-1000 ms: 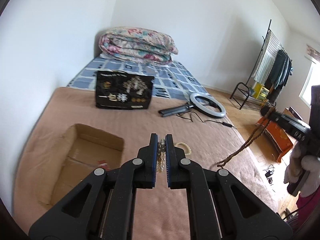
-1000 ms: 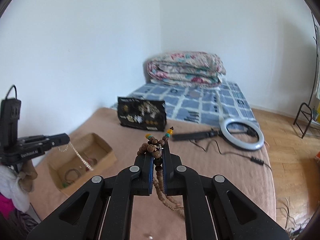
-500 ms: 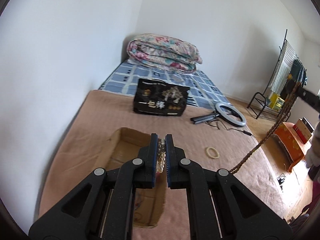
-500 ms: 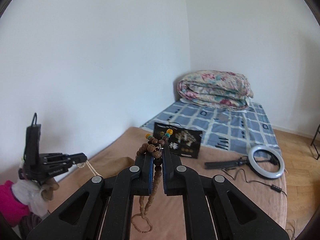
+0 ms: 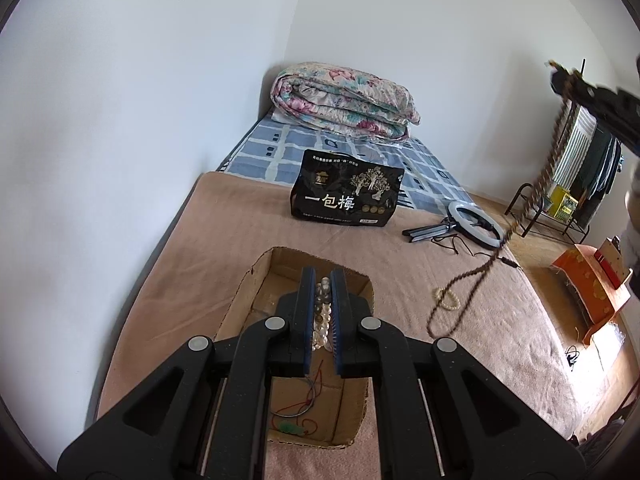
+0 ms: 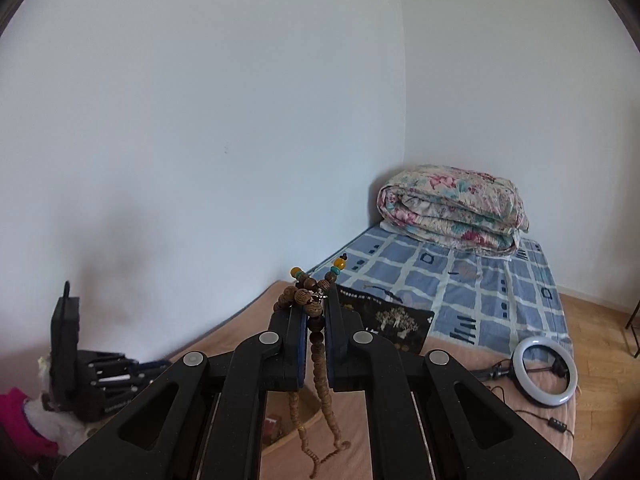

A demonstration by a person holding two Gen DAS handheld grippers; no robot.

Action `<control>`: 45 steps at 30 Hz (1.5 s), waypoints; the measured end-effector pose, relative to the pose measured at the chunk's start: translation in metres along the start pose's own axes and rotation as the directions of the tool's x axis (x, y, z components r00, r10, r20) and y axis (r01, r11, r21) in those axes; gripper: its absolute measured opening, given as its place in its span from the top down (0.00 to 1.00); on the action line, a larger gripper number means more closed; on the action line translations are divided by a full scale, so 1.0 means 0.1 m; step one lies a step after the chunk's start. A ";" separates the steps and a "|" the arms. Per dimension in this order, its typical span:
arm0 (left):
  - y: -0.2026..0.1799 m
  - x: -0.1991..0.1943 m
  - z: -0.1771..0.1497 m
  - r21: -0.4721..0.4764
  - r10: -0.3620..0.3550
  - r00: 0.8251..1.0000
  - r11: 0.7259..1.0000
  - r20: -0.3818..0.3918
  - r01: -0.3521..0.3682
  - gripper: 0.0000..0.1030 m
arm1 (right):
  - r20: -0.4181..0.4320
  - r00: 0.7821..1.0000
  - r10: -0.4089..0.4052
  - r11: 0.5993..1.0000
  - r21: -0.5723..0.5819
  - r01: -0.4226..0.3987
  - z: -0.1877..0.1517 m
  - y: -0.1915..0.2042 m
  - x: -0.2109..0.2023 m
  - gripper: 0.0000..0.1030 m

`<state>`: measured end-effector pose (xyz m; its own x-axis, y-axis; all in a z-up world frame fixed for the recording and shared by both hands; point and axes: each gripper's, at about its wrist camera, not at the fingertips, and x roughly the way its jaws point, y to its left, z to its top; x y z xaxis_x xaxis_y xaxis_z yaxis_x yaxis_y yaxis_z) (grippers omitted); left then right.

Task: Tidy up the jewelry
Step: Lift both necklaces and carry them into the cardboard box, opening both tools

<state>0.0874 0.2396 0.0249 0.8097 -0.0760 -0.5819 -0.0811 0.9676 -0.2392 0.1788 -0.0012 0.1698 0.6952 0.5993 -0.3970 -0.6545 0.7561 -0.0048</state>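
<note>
Left hand-held gripper [image 5: 321, 308] clamped on pearl bracelet [image 5: 322, 320], poised over cardboard box [image 5: 240, 300] on bed; right hand-held gripper [image 6: 316, 322] clamped on wooden bead necklace [image 6: 308, 304], raised beside. Step: depositing bracelet. Next: lower, release into box

**A:** What is nearest the camera?

**B:** The left gripper [image 5: 321, 280], its jaws clamped on a strand of pale beads [image 5: 322, 322], above an open cardboard box [image 5: 240, 300] on a tan blanket [image 5: 224, 232].

**A:** And in the box?

**B:** A thin bangle [image 5: 294, 410] with red cord. To the right, a brown bead necklace [image 5: 472, 292] hangs down to the blanket beside a small cream bracelet [image 5: 448, 299].
</note>
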 end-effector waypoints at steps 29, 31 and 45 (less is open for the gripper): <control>0.38 0.48 -0.33 -0.039 -0.004 0.994 0.999 -0.105 0.000 0.95 | -0.155 0.987 0.038 0.999 0.014 -0.036 -0.11 0.27 1.38 0.95; 0.40 0.50 -0.36 -0.043 -0.003 0.994 0.999 -0.113 -0.002 0.95 | -0.171 0.984 0.047 0.999 0.017 -0.045 -0.17 0.28 1.44 0.95; 0.45 0.59 -0.59 -0.033 0.016 0.985 0.999 -0.173 -0.022 0.95 | -0.330 0.942 0.062 0.998 0.012 -0.062 -0.79 0.42 1.88 0.95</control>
<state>0.0974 0.2643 -0.0658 0.6956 -0.1008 -0.7113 -0.1182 0.9605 -0.2517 0.2583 0.1225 0.0229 0.5162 0.5245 -0.6771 -0.6926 0.7207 0.0303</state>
